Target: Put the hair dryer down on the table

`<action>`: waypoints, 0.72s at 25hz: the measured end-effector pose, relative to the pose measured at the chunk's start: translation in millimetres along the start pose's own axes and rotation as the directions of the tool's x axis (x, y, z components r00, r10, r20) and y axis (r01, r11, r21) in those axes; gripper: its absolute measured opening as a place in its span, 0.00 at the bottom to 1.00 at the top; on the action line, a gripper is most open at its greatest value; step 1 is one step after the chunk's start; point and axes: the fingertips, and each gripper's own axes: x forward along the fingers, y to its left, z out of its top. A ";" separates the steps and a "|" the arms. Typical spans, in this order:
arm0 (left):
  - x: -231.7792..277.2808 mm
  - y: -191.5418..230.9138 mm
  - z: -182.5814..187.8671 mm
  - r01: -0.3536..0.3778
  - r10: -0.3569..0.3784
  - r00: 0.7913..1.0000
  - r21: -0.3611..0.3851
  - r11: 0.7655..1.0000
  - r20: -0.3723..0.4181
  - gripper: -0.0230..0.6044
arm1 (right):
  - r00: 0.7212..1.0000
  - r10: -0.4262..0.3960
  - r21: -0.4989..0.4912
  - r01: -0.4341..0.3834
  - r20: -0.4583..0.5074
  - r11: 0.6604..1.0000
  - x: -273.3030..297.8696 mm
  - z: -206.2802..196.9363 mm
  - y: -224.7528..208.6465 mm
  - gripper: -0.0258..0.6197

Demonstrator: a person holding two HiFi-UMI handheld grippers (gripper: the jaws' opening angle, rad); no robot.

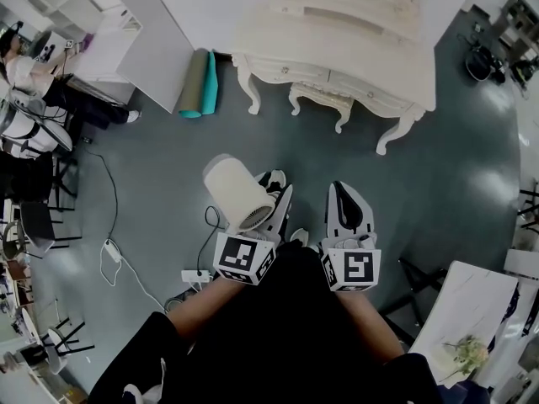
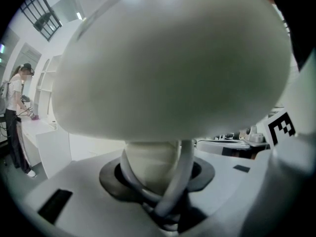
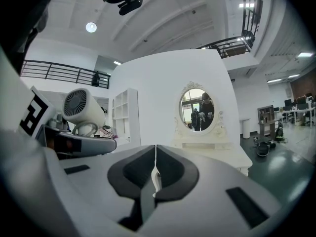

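A cream hair dryer is up in the air above the grey floor, its round vent end turned toward me. My left gripper is shut on its handle. In the left gripper view the dryer's body fills most of the frame, and the handle and a loop of cord sit between the dark pads. My right gripper hovers beside it, shut and empty; its pads meet. In the right gripper view the dryer shows at left. The cream dressing table stands ahead.
An oval mirror tops the dressing table. Rolled mats lean by its left leg. A power strip and its cable lie on the floor near my feet. A person stands far left. A marble-top table is at lower right.
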 end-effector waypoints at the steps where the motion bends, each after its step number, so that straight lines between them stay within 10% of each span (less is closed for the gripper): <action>1: 2.9 0.5 -1.1 0.002 -0.002 1.000 -0.007 1.000 -0.004 0.33 | 1.000 0.000 0.004 0.000 -0.002 1.000 1.3 -0.2 -1.6 0.07; 18: 104.5 -11.6 -1.0 0.165 -0.166 0.985 -0.043 0.985 -0.047 0.33 | 0.992 -0.121 0.014 0.122 -0.043 0.992 40.8 -4.0 -70.0 0.07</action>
